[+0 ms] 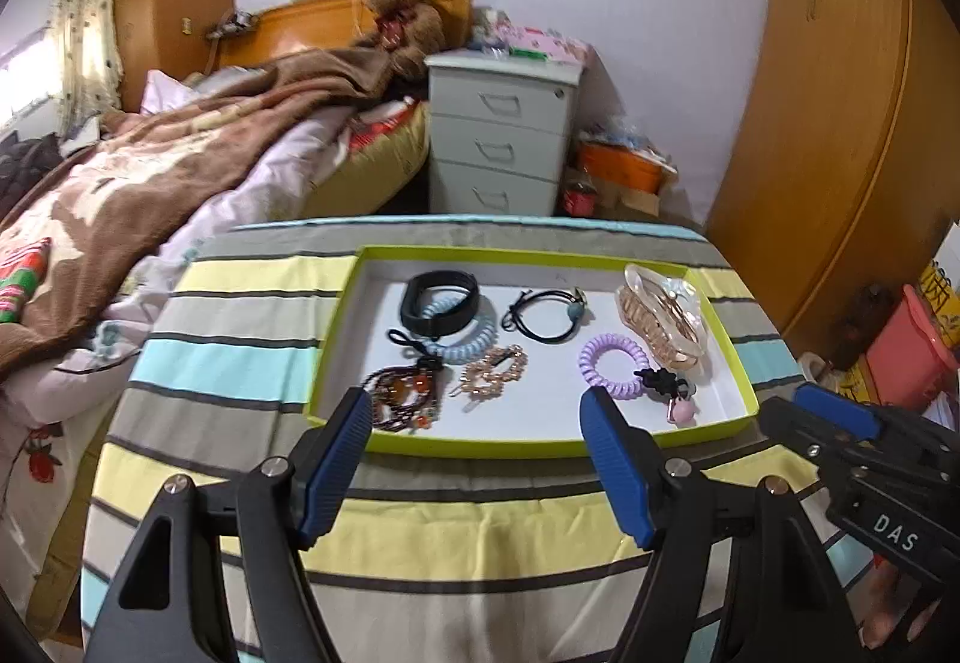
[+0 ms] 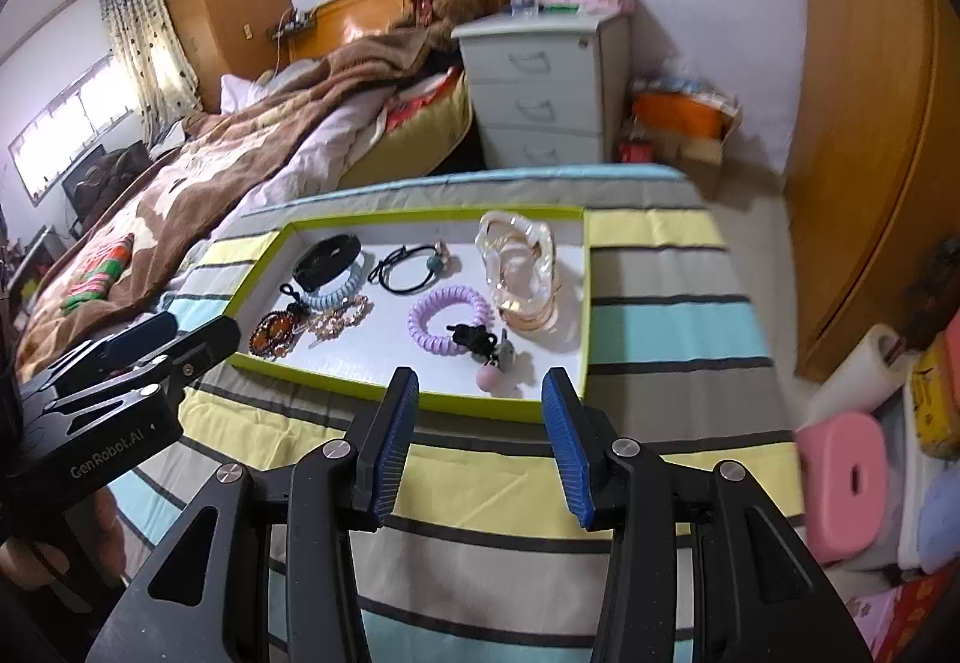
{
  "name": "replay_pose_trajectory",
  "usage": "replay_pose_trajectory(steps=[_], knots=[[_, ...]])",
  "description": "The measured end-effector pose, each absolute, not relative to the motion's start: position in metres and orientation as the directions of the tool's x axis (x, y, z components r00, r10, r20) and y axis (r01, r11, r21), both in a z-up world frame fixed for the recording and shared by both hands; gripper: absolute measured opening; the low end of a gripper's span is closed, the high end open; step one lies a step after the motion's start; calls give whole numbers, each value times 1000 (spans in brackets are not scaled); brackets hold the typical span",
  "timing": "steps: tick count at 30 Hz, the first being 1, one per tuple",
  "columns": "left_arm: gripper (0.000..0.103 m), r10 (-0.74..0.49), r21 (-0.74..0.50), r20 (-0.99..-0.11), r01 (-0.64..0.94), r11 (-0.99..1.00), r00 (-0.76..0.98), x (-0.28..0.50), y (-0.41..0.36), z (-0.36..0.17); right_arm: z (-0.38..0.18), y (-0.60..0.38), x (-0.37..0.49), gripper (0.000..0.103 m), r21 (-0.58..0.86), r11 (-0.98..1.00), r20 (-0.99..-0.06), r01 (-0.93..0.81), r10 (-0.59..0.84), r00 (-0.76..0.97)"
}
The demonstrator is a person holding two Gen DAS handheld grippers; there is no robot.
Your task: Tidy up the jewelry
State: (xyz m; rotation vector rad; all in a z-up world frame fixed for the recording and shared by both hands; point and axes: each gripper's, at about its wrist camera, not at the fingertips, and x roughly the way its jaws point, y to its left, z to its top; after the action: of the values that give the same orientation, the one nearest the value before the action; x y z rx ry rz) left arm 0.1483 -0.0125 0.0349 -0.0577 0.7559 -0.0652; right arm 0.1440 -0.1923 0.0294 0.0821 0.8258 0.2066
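All the jewelry lies inside the green-rimmed tray (image 1: 336,327) on the striped counter (image 1: 252,279), spread out flat with gaps between most pieces, probably so each can be pinched on its own. At the far left a black band (image 1: 414,303) overlaps a blue coil (image 1: 465,342). Mid-tray sits a black hair tie (image 1: 543,315), and at the right rim a clear claw clip (image 1: 663,318) stands on its teeth. Nearer are a beaded bracelet (image 1: 402,396), a gold clip (image 1: 492,369), a purple coil (image 1: 612,363) and a black tie with a pink charm (image 1: 669,390), this last touching the purple coil.

Left gripper (image 1: 474,459) and right gripper (image 2: 477,435) both hover over the counter just short of the tray's near rim, side by side, jaws spread wide and holding nothing. That stance fits either a reach toward a piece or a pull-back after setting one down; the scene cannot settle which, nor whether the layout is final.

The left jaws cover part of the bracelet. The charm's shape is blurred in the right wrist view, and the gold clip's form is hard to read. No other container shows, so where sorted pieces would go, if not here, is unclear
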Motion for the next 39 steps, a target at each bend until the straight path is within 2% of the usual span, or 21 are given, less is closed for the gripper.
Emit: replay_pose_trajectory(steps=[8, 17, 39], knots=[[74, -20, -21, -646, 8, 1000, 763, 119, -9, 40, 45, -185, 114, 44, 111, 982, -640, -156, 190, 745], [74, -8, -38, -610, -19, 999, 792, 95, -3, 46, 49, -180, 89, 44, 98, 985, -583, -140, 171, 795], [78, 3, -14, -587, -14, 1000, 810, 78, -11, 52, 53, -179, 74, 44, 112, 984, -566, -141, 180, 804]])
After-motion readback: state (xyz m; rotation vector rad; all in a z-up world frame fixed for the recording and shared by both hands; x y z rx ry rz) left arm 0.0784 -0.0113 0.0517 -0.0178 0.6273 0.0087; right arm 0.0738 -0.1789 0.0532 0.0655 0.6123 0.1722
